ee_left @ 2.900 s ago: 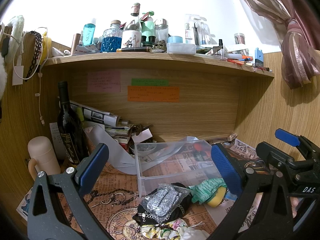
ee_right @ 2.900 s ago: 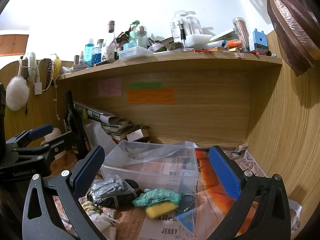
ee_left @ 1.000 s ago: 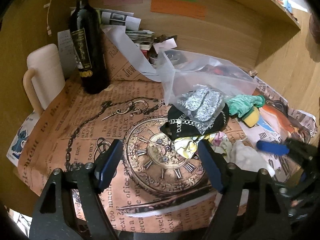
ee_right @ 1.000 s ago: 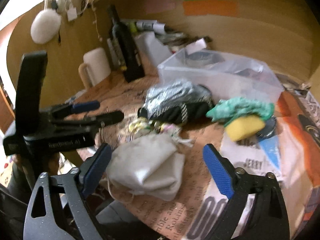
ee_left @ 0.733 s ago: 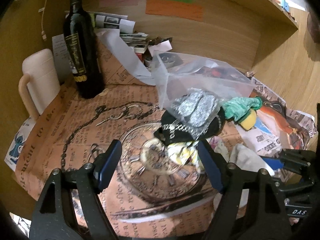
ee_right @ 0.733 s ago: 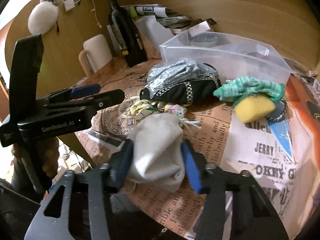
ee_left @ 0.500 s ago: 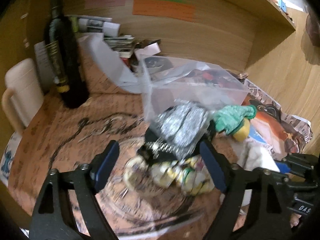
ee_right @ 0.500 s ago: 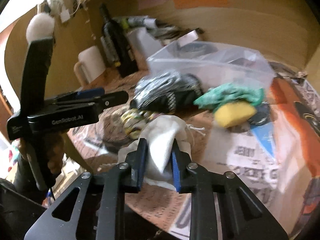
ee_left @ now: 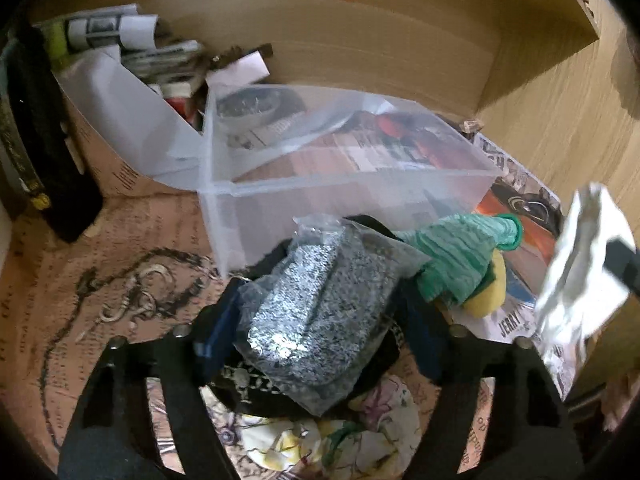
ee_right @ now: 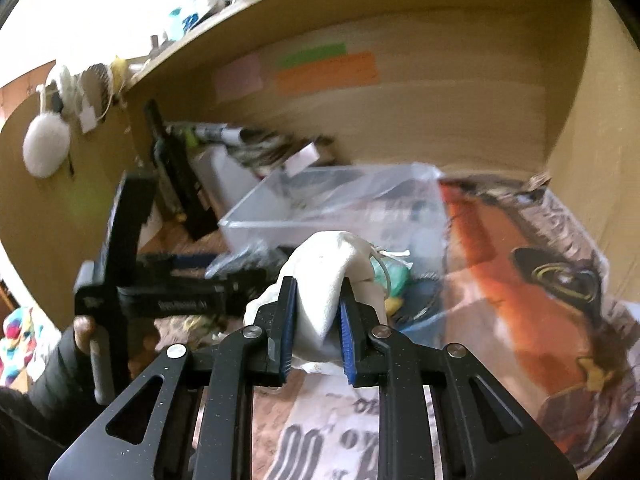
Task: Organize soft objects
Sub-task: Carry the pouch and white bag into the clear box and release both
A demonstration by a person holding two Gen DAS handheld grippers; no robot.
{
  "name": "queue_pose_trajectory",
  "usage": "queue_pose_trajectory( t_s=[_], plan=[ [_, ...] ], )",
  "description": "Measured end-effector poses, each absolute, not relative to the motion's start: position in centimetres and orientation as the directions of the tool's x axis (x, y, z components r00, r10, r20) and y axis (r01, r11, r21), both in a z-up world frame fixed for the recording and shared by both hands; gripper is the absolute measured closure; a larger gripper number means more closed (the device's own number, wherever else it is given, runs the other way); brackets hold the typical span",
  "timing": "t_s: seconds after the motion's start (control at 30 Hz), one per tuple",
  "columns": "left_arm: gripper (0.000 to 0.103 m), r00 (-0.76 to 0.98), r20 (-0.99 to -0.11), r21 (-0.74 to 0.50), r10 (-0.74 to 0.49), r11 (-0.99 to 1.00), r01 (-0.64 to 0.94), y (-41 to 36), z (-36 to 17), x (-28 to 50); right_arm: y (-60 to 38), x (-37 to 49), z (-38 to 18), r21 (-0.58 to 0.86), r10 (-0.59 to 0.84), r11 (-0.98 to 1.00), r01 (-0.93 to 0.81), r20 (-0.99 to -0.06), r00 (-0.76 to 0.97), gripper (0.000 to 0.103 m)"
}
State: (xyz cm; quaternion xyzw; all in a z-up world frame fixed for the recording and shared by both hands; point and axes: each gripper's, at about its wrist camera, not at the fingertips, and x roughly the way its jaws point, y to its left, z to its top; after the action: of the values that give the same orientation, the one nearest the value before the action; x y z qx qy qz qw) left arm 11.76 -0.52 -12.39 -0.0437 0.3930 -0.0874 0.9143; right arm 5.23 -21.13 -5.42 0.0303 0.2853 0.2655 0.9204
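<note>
1. Cream cloth of the drawstring pouch [ee_right: 324, 280] is pinched between the pads of the right gripper [ee_right: 316, 328], raised off the papered desk in front of the clear plastic bin [ee_right: 320, 204]. The grip takes only a fold, so the rest could slide out on the way in.
2. Its loose drawstring [ee_right: 390, 256] dangles forward and may catch the bin's rim.
3. The left gripper [ee_left: 320, 332] has its jaws drawn in against the bagged silver-grey bundle [ee_left: 316, 316], which lies on a black chain-trimmed item [ee_left: 248, 384]; whether they truly grip it cannot be told. The slick wrapper could slip, or the black item could drag along.
4. The green cloth [ee_left: 460, 256] and yellow sponge [ee_left: 486, 300] lie touching that bundle; a careless lift would shove them.
5. Both tools work close together and could collide over the bin.
</note>
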Motion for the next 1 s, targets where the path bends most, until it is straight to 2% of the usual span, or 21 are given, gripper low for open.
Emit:
queue_pose_trajectory(
  t_s=[0.07,0.1,0.2,0.4,0.77,0.87,0.93,1.0],
  plan=[
    [0.041,0.683,-0.702,-0.159,-0.203,0.979,0.128,-0.4,-12.3,11.5,-21.5,5.5,-5.0,0.203,0.497,0.864,-0.461,-0.497,0.712,0.085],
    [0.048,0.688,-0.696,-0.161,-0.208,0.978,0.133,-0.4,-12.1,11.3,-21.7,5.7,-4.8,0.199,0.491,0.867,-0.456,-0.490,0.720,0.085],
    [0.058,0.707,-0.679,-0.141,-0.199,0.980,0.140,-0.6,-11.4,10.4,-21.9,6.1,-4.2,0.180,0.475,0.876,-0.447,-0.470,0.744,0.085],
    [0.062,0.741,-0.640,-0.135,-0.202,0.979,0.151,-0.5,-9.3,9.0,-22.4,7.2,-3.2,0.172,0.464,0.885,-0.434,-0.424,0.778,0.085],
    [0.062,0.863,-0.465,-0.099,-0.198,0.980,0.171,0.0,-2.7,7.7,-21.8,10.2,-0.9,0.136,0.440,0.897,-0.420,-0.348,0.828,0.085],
    [0.060,0.854,-0.483,-0.094,-0.195,0.981,0.171,0.2,-2.9,8.3,-21.5,11.0,-0.9,0.137,0.444,0.895,-0.424,-0.348,0.826,0.085],
    [0.051,0.826,-0.526,-0.100,-0.203,0.979,0.176,0.3,-4.0,8.8,-21.3,11.5,-1.1,0.137,0.446,0.894,-0.426,-0.357,0.821,0.085],
    [0.046,0.796,-0.569,-0.108,-0.208,0.978,0.178,0.1,-5.5,9.3,-21.2,11.9,-1.4,0.139,0.446,0.894,-0.426,-0.364,0.818,0.085]
  ],
)
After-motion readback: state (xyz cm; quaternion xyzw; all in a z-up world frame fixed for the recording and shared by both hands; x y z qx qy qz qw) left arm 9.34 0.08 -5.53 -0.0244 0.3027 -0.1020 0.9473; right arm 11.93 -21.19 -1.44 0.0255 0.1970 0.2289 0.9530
